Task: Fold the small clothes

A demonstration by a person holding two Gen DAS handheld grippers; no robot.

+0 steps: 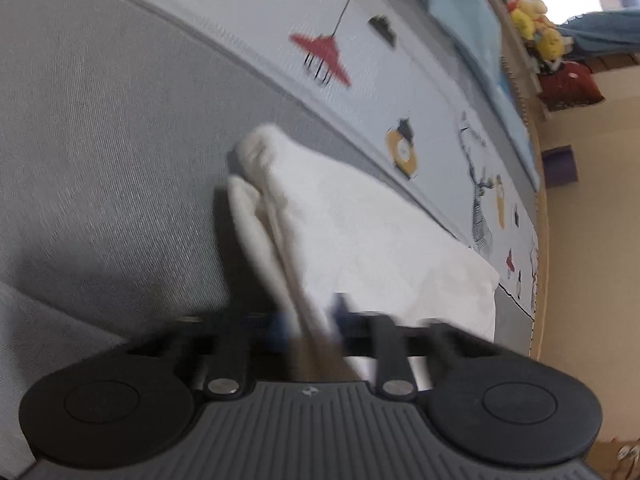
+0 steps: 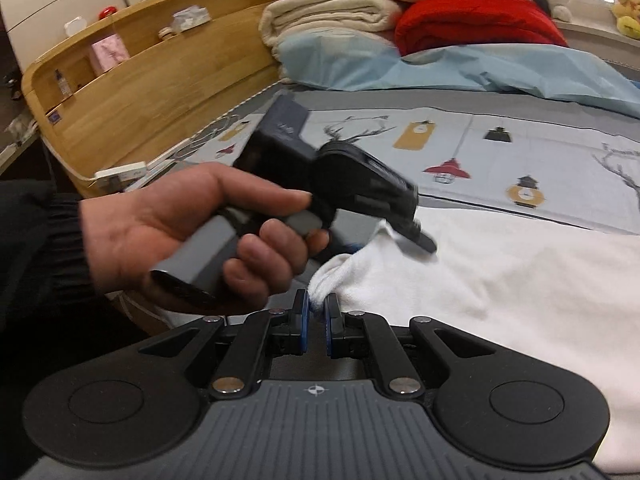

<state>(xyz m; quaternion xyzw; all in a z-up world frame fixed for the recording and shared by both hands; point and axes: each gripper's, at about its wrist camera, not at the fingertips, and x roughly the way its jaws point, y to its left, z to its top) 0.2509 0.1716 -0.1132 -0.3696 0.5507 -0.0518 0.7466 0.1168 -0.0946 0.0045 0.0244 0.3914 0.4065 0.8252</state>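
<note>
- White garment (image 2: 500, 280) lies spread on the bed cover (image 2: 520, 152), near edge bunched.
- My right gripper (image 2: 316, 314): fingers narrow, pinching the bunched corner.
- My left gripper (image 1: 310, 320): closed on a lifted fold of the same cloth; view blurred, so grip is probable, not certain.
- Progress: early, judging by the mostly unfolded cloth. No finished fold visible; carrying over, flattening and further folds remain.

Right gripper (image 2: 316, 314): we see its jaws pinching the white garment's (image 2: 500, 280) corner.
Left gripper (image 2: 416, 236): hand-held, touching the garment.
Bed (image 2: 400, 98): under the garment.
</note>
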